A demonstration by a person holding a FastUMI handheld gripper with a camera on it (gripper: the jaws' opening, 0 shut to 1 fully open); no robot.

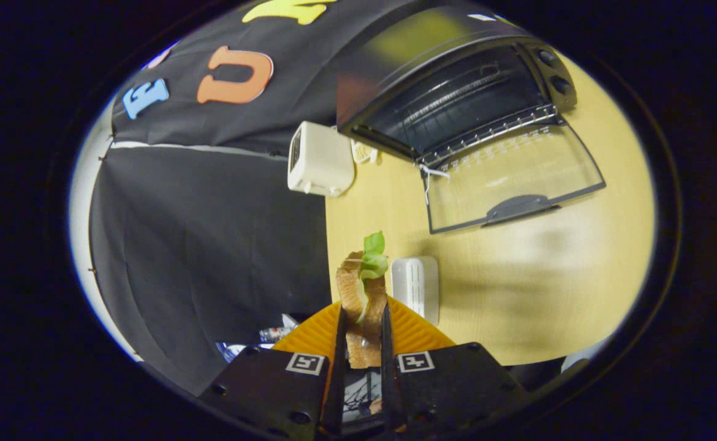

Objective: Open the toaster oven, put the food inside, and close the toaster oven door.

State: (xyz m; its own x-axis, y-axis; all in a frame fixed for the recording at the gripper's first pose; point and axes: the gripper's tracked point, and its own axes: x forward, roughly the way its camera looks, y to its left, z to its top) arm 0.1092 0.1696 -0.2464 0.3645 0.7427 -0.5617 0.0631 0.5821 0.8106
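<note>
A sandwich [363, 299] of two brown bread slices with green lettuce sticking out stands between my fingers, and my gripper [363, 324] is shut on it. The view is rolled, so the wooden table [518, 275] runs up the right side. Well beyond the fingers stands the black toaster oven [456, 92] with its glass door [512, 177] folded down flat onto the table. Its dark inside with a wire rack is in plain sight, and two knobs sit at its far end.
A white toaster [320, 159] stands on the table next to the oven. A small white ribbed block [417, 286] lies just ahead of the fingers beside the sandwich. An orange ribbed plate [417, 334] lies under the fingers. Black cloth hangs off the table's edge.
</note>
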